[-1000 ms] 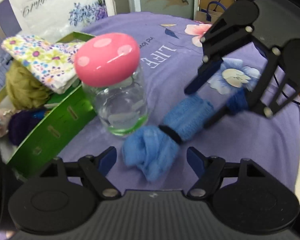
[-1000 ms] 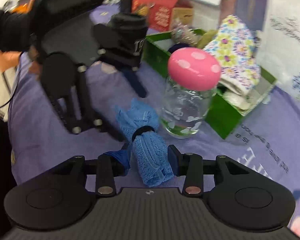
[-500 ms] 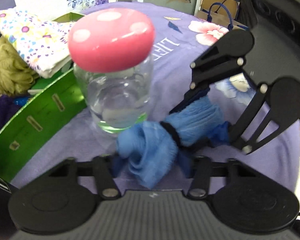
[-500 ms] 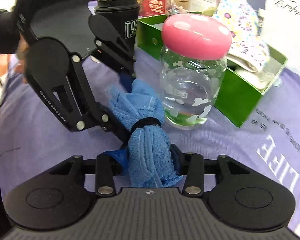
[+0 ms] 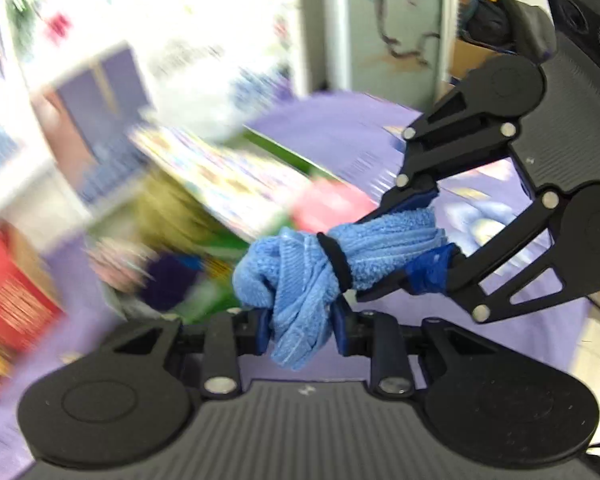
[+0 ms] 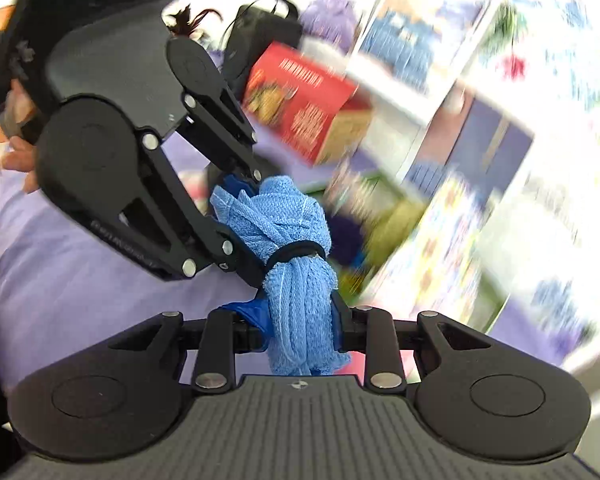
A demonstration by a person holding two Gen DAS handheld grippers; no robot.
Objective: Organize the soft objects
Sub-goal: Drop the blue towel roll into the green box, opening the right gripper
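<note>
The left gripper point(image 5: 300, 330) and the right gripper point(image 6: 300, 332) each pinch one end of the blue towel point(image 5: 320, 268). The towel, bound by a black band point(image 5: 336, 260), hangs above the purple tablecloth point(image 6: 60, 272); the background is blurred.

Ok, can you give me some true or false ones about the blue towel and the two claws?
1. Both claws hold the blue towel. True: the left claw and the right claw each pinch one end.
2. A black band wraps the towel. True.
3. The towel lies flat on the table. False: it is held up between the claws.
4. The band is red. False: black.
5. The left claw is wide open. False: it is shut on the towel.
</note>
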